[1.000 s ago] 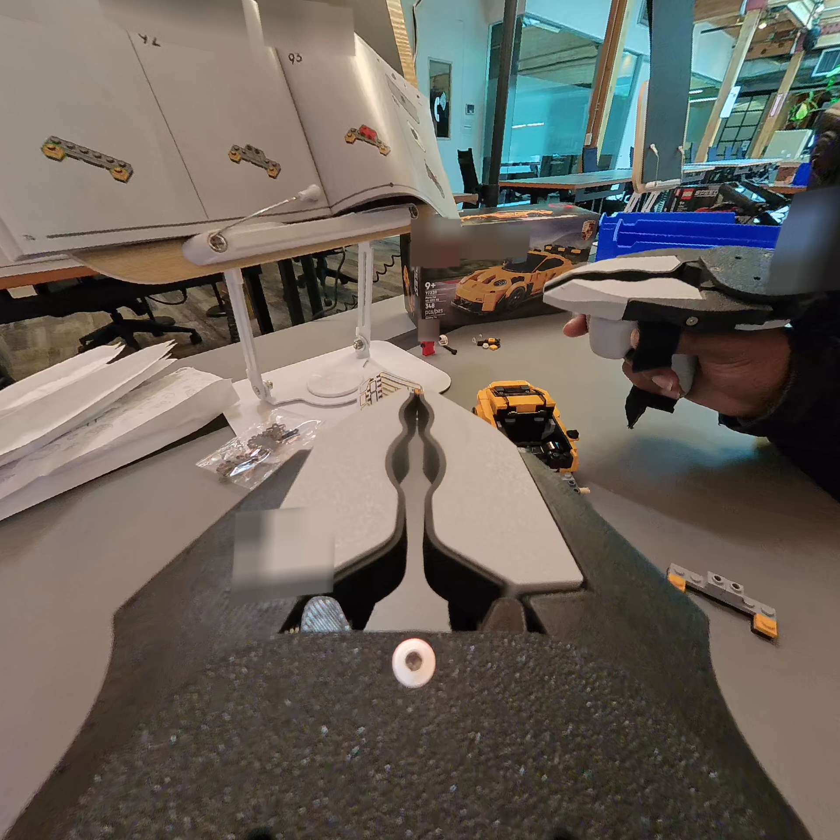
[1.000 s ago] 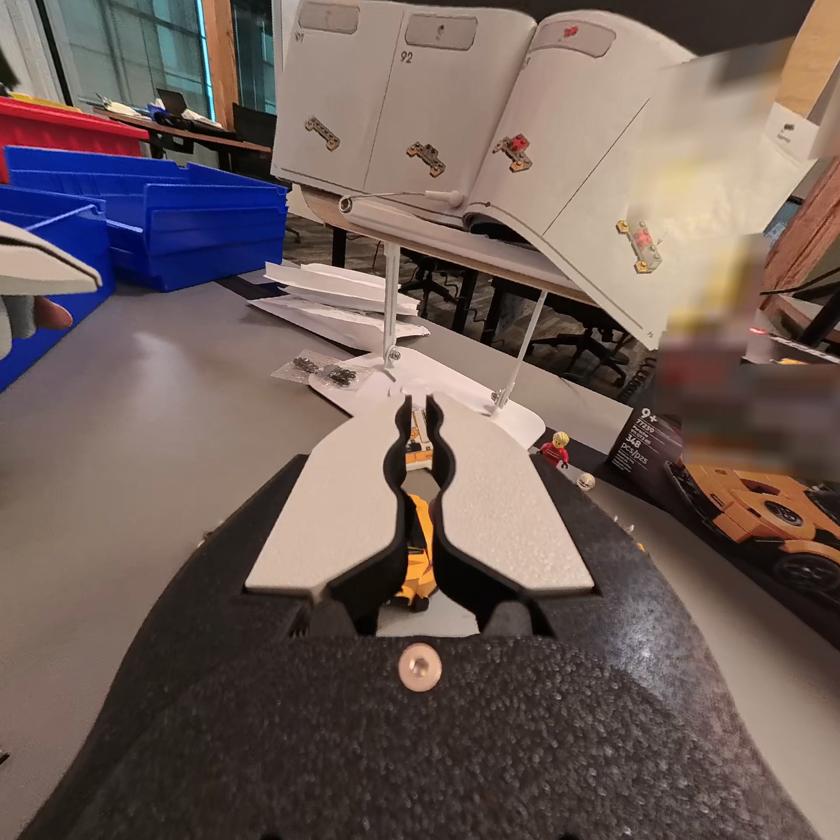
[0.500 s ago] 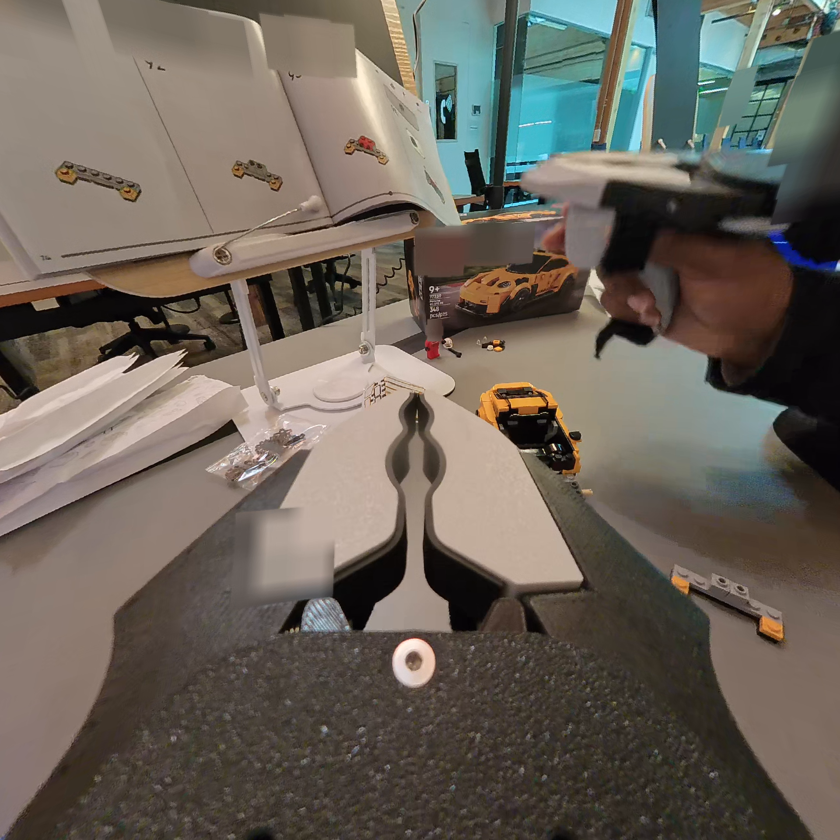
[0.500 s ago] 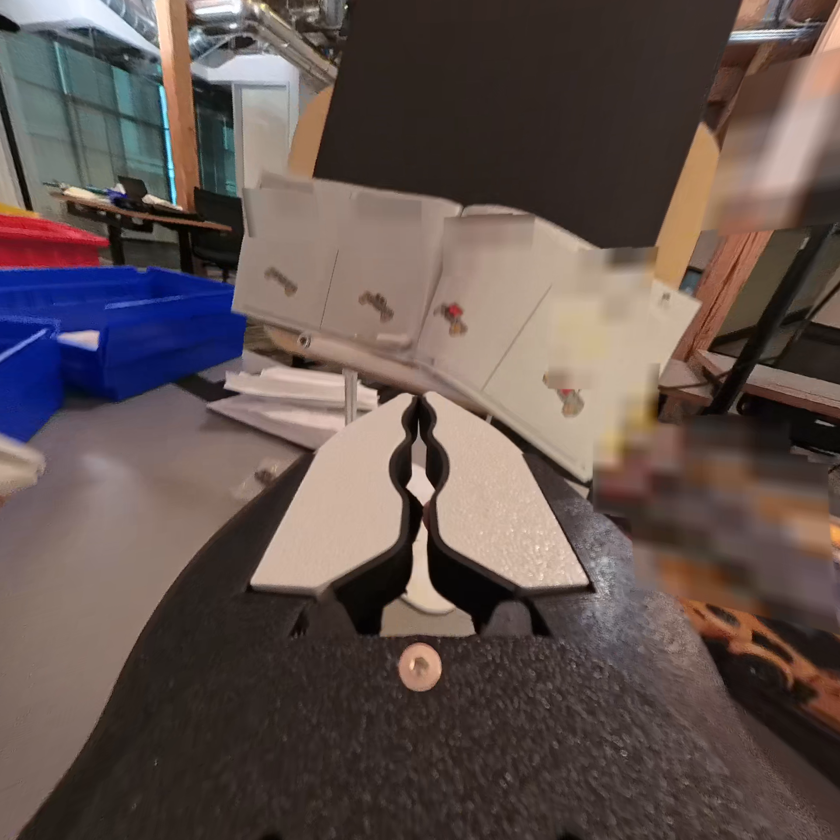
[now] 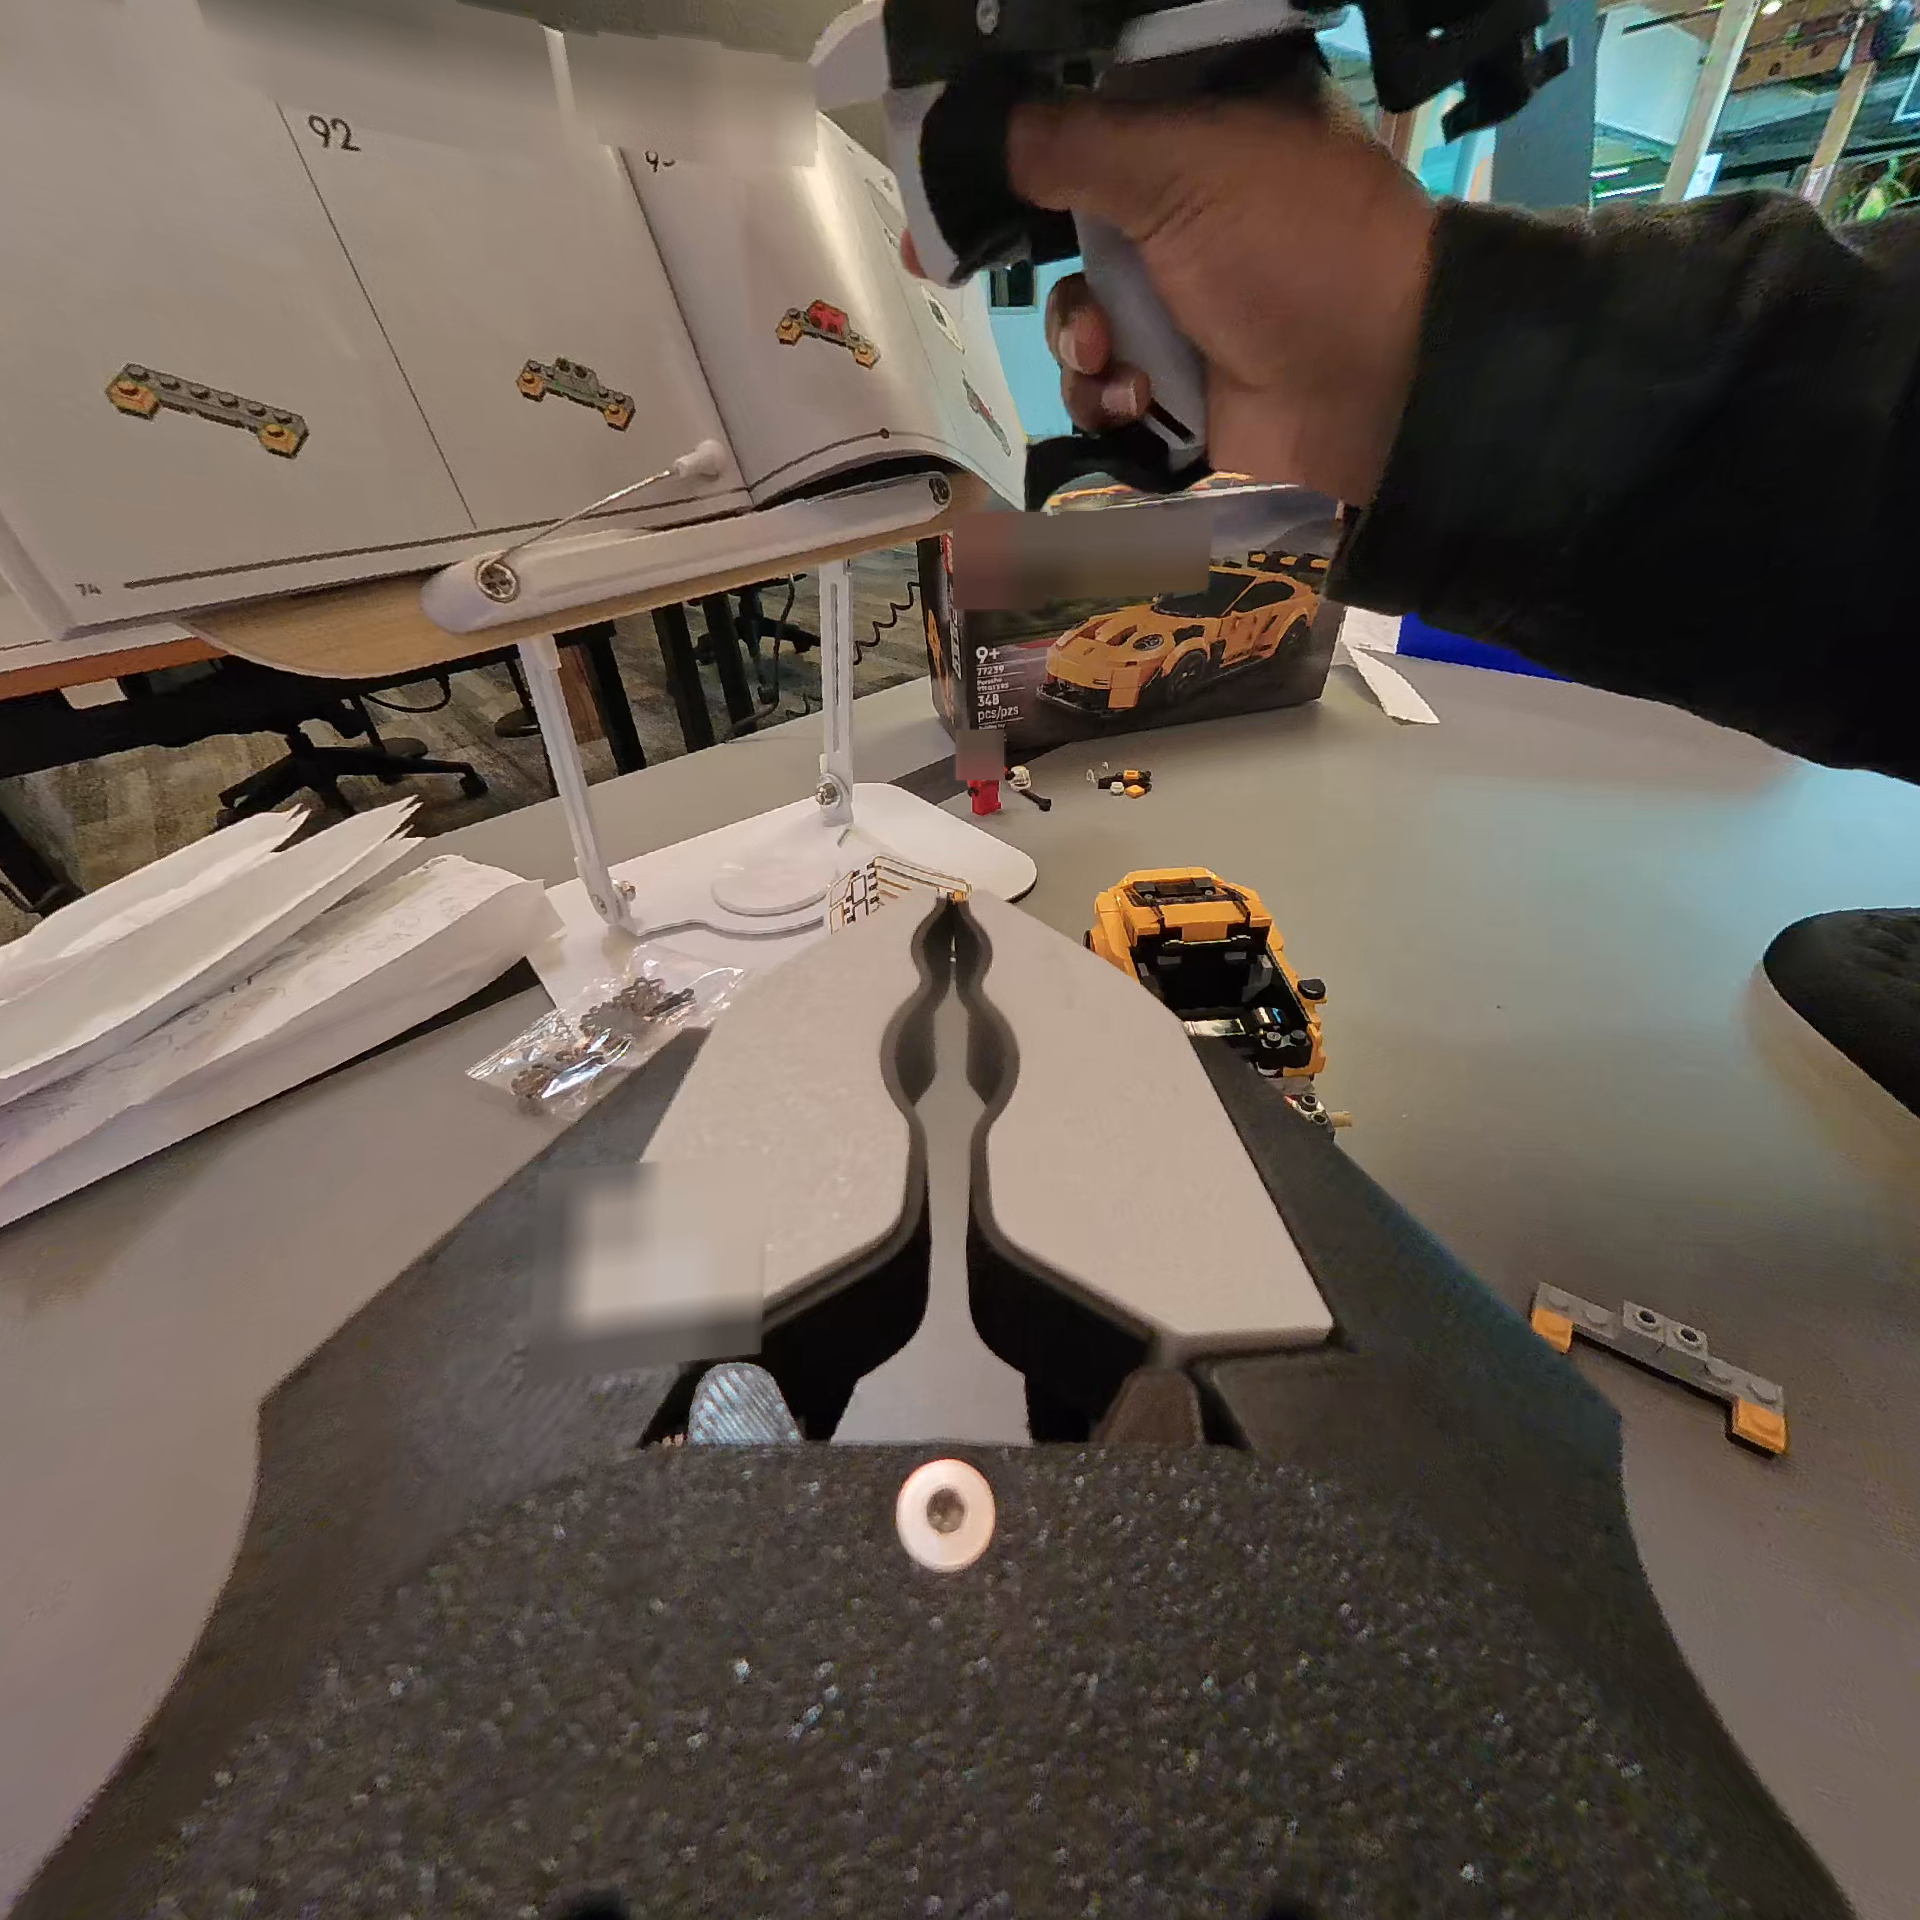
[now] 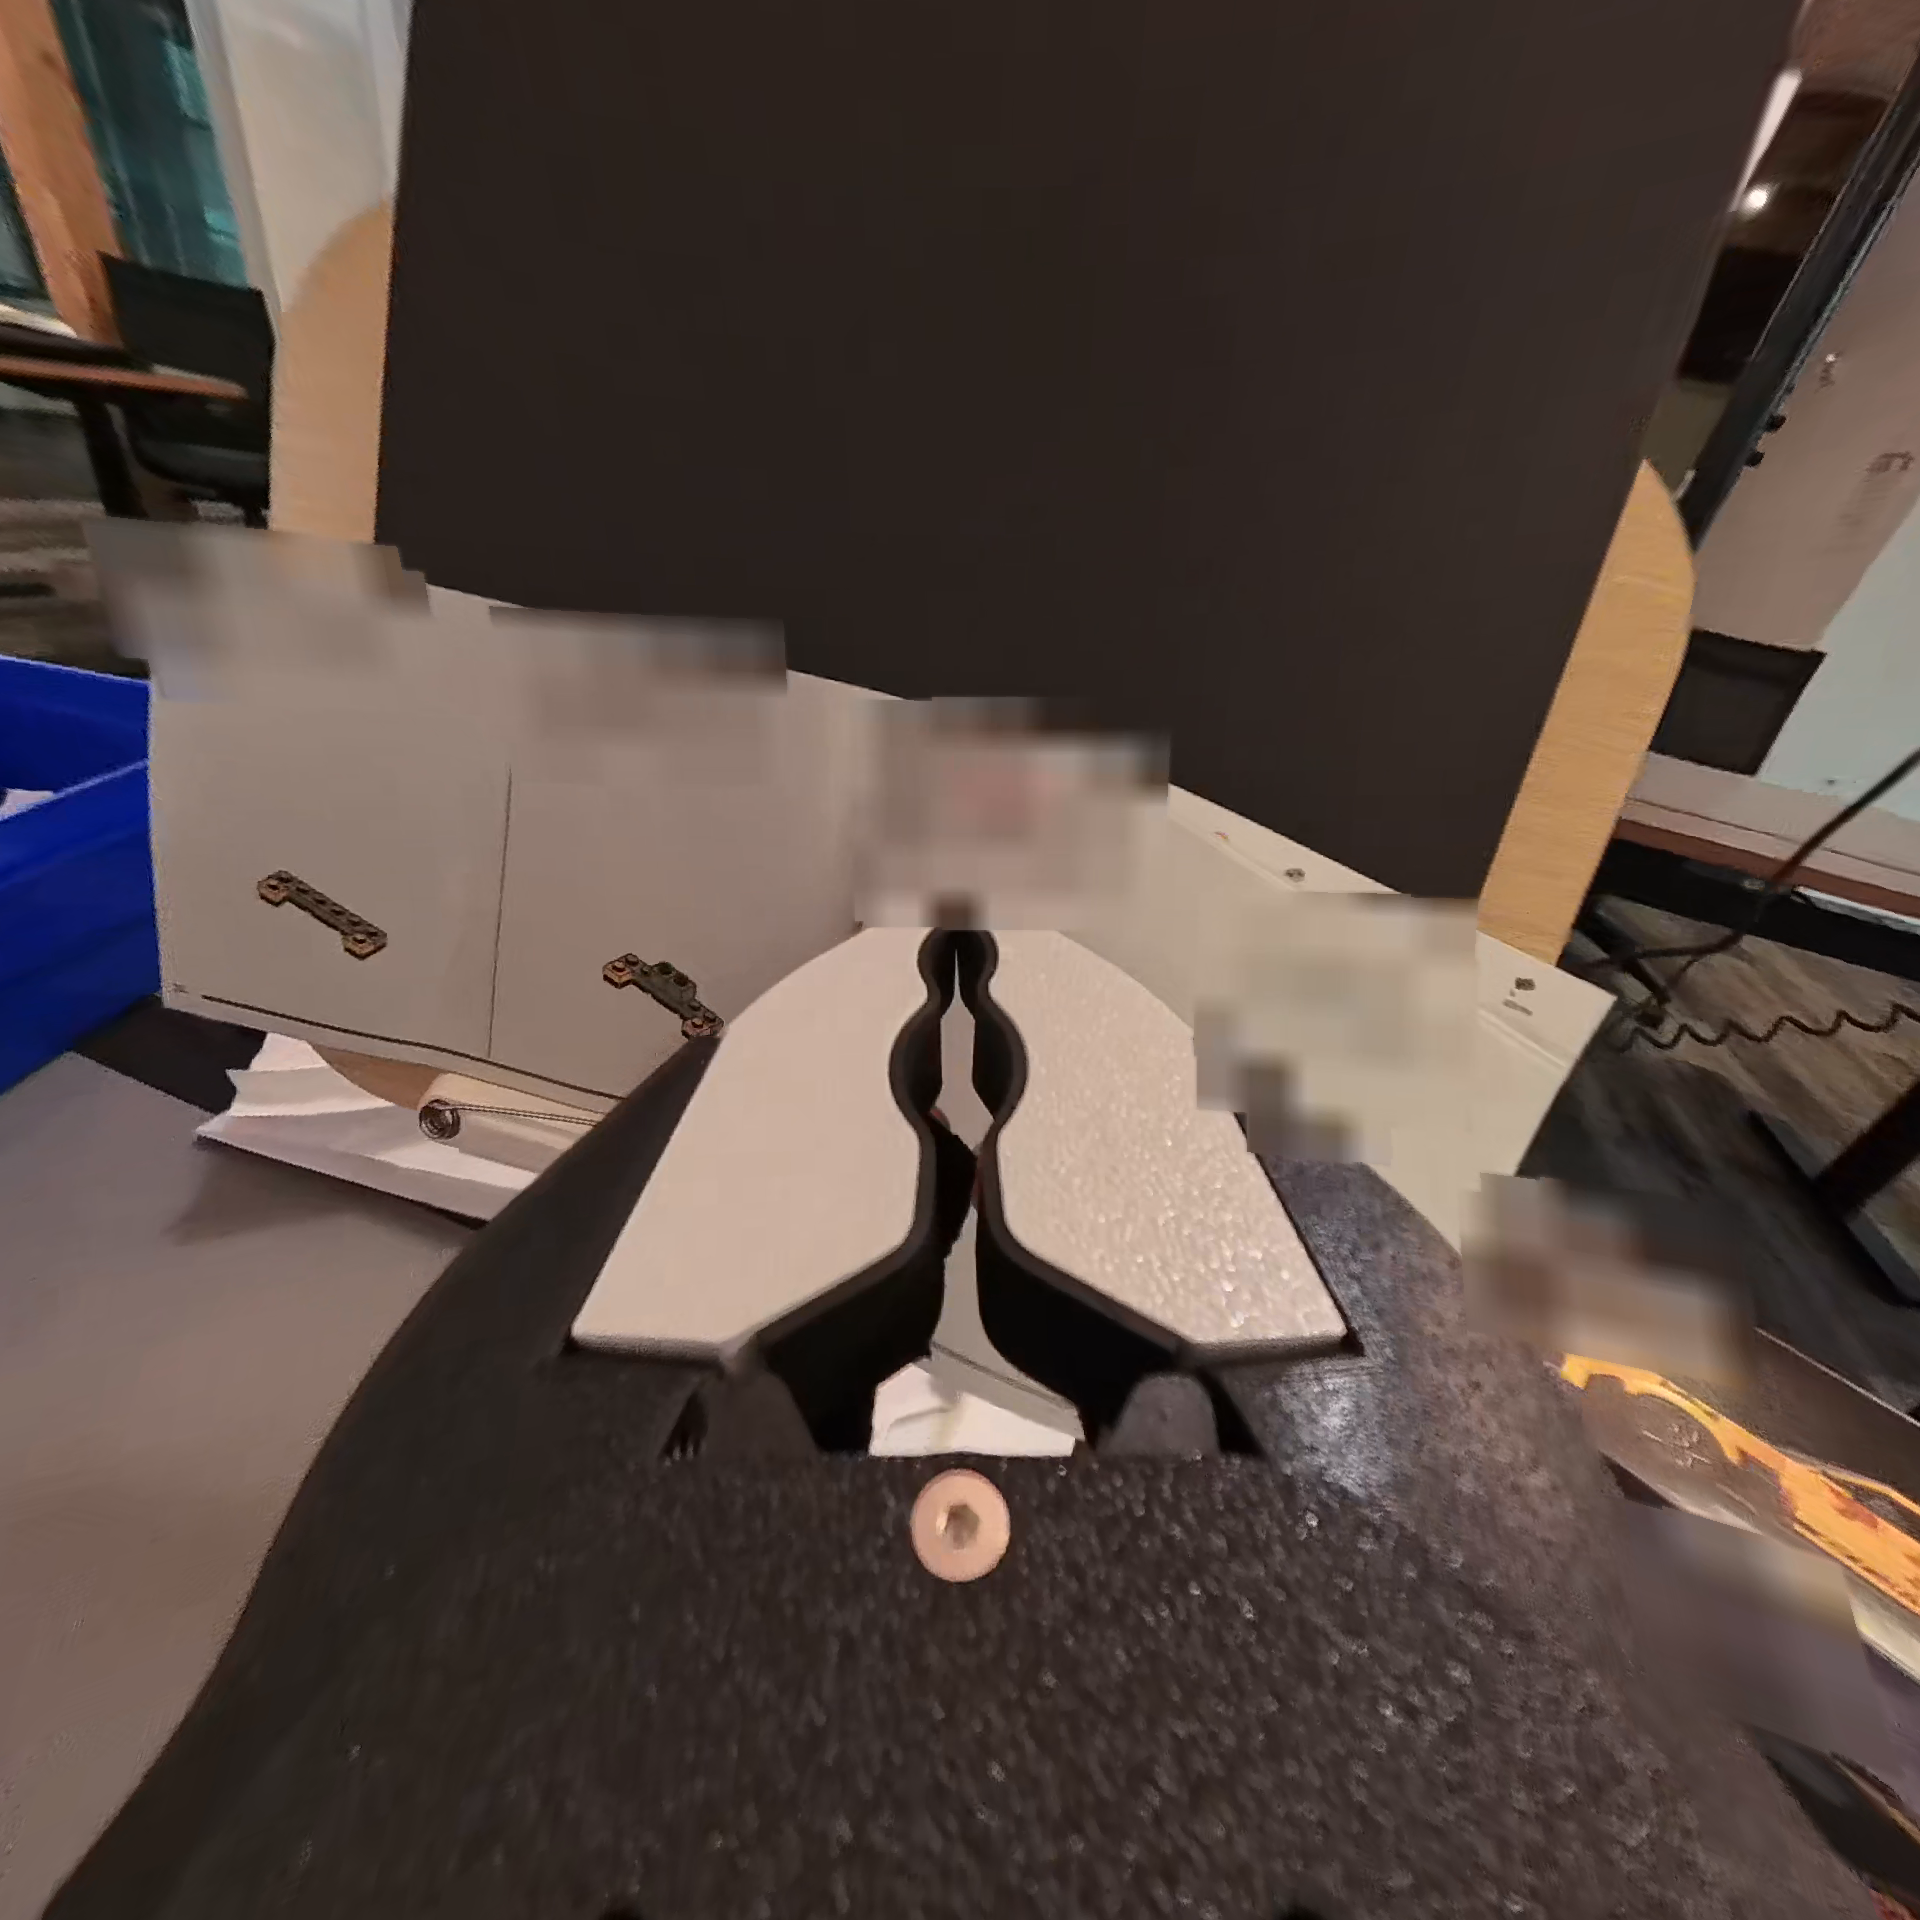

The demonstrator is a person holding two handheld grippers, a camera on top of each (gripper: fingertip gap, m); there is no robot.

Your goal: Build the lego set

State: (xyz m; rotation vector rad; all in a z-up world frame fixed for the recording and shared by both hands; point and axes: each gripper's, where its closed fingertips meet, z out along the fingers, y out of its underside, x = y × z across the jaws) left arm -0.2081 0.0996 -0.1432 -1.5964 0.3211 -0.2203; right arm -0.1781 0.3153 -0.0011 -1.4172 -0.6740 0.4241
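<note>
Left gripper (image 5: 951,920) closed, empty, low over the grey table (image 5: 1558,935); only its view shows the half-built orange-and-black Lego car (image 5: 1210,961) and grey plate piece (image 5: 1662,1356). Right gripper (image 6: 958,951), closed, faces the open instruction booklet (image 6: 416,831).

Left gripper (image 5: 951,920): grey fingers closed together, empty, low over the grey table (image 5: 1558,883).
Orange-and-black brick car (image 5: 1210,961): just right of the fingertips.
Grey plate with orange ends (image 5: 1662,1356): far right, apart.
Right gripper (image 5: 1039,125): raised before the open instruction booklet (image 5: 416,343); jaw state unclear, perhaps closed.
</note>
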